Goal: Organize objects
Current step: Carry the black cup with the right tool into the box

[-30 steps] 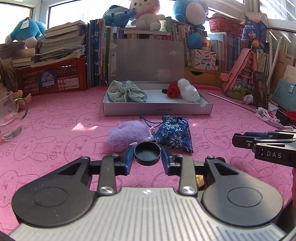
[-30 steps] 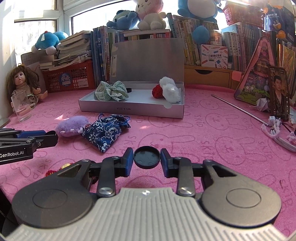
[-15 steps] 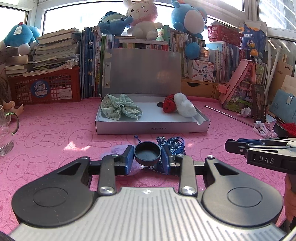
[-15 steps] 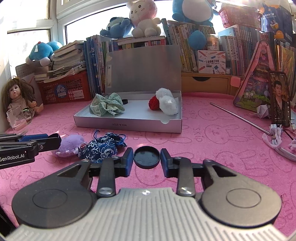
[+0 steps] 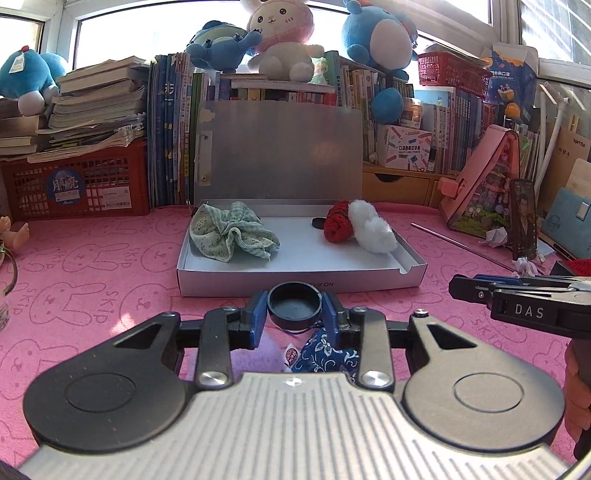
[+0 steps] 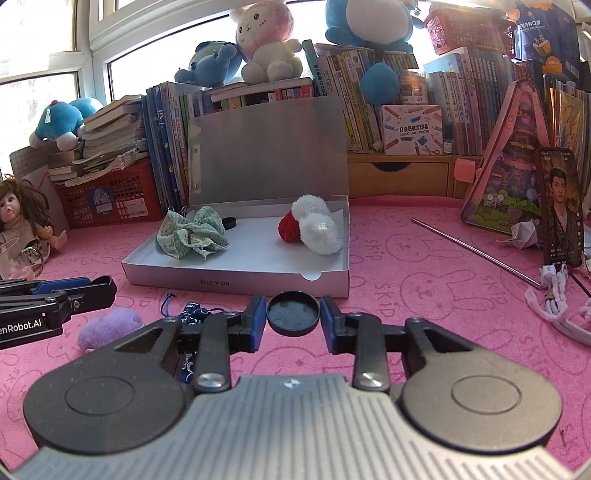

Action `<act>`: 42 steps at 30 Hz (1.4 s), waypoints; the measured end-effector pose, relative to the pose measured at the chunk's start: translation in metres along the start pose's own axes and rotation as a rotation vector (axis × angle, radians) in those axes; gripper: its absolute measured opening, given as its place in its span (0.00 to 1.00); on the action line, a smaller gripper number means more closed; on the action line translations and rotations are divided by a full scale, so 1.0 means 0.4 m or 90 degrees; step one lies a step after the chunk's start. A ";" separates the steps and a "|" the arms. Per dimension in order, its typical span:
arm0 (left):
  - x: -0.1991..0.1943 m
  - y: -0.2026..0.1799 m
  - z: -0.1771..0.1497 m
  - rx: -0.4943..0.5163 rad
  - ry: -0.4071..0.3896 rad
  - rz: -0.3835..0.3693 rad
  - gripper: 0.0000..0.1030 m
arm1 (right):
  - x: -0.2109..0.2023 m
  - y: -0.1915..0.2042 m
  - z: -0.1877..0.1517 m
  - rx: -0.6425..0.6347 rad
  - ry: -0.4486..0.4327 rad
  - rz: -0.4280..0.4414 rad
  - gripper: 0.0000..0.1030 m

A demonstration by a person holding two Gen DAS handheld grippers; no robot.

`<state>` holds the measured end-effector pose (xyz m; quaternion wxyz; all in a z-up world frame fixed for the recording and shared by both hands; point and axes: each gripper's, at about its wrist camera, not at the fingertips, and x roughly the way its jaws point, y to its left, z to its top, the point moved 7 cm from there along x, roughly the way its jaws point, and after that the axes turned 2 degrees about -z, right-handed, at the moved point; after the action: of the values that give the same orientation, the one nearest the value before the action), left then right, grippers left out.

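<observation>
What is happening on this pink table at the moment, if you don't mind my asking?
A person is tidying small things into the open grey box. The left tool and the right tool each grip a black round cap, held short of the box. A green cloth and a red and white plush already lie inside; the purple pompom and blue pouch remain on the mat.

Home study nook, plush toys (image 5: 280, 35), packed books (image 6: 373, 107), doll (image 6: 26, 225), pink bunny-print mat (image 5: 110, 266)
</observation>
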<state>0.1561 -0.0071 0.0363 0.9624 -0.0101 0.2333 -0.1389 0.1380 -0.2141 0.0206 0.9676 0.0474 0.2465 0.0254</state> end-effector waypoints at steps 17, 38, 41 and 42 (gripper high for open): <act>0.124 0.044 0.076 -0.026 0.017 0.005 0.37 | 0.093 -0.013 0.054 0.008 0.011 -0.008 0.35; 0.332 0.138 0.110 -0.064 0.080 0.062 0.37 | 0.286 -0.020 0.128 0.005 0.058 -0.030 0.35; 0.360 0.147 0.116 -0.059 0.089 0.070 0.37 | 0.316 -0.024 0.132 0.016 0.070 -0.030 0.35; 0.369 0.150 0.117 -0.056 0.092 0.072 0.37 | 0.324 -0.025 0.131 0.019 0.074 -0.030 0.35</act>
<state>0.3189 0.0082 0.0071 0.9479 -0.0289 0.3085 -0.0745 0.2770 -0.2188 0.0040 0.9513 0.0547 0.3035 0.0015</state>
